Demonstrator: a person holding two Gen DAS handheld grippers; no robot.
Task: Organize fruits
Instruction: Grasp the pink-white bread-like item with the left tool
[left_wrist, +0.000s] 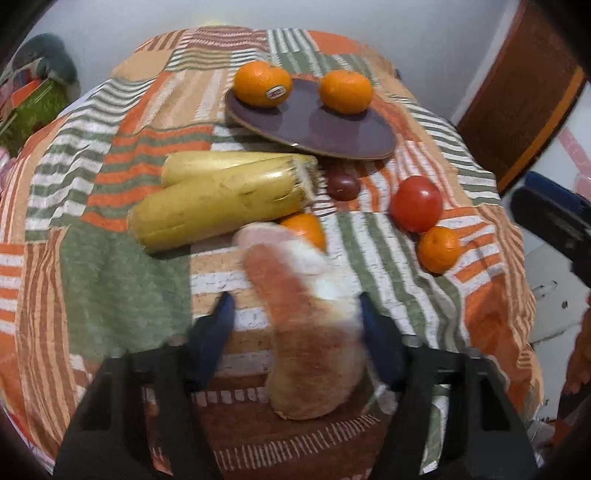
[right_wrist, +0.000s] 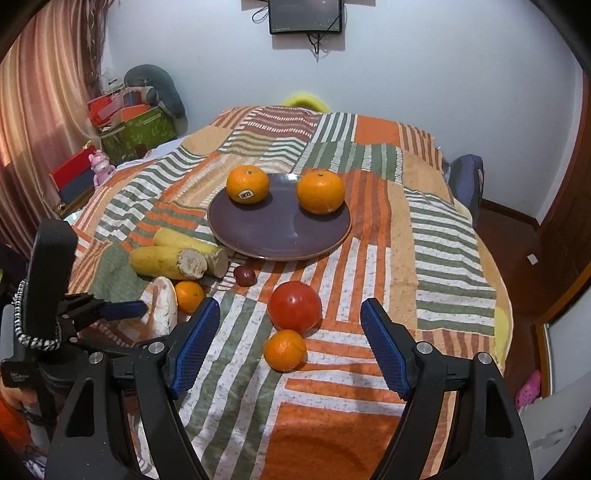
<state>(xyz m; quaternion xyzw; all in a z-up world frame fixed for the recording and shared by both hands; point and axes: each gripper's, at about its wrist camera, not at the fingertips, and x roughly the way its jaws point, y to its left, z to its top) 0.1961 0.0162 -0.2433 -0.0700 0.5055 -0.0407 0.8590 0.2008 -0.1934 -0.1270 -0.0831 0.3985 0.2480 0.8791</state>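
Two oranges (right_wrist: 284, 190) already sat on the plate (right_wrist: 279, 236); left gripper (left_wrist: 295, 306) straddled the pale wrapped fruit (left_wrist: 306, 325), long axis along its fingers (contact unclear), right gripper (right_wrist: 290, 310) spread above the tomato (right_wrist: 294, 310).

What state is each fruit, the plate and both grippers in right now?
Plate: on the cloth, holding two oranges.
Stickered orange: on the plate.
Plain orange: on the plate.
Two corn cobs: lying on the cloth.
Pomelo wedge: between the left gripper's fingers; grip unclear.
Small orange: beside the wedge.
Tomato: on the cloth.
Near orange: touching the tomato.
Right gripper: open, empty.
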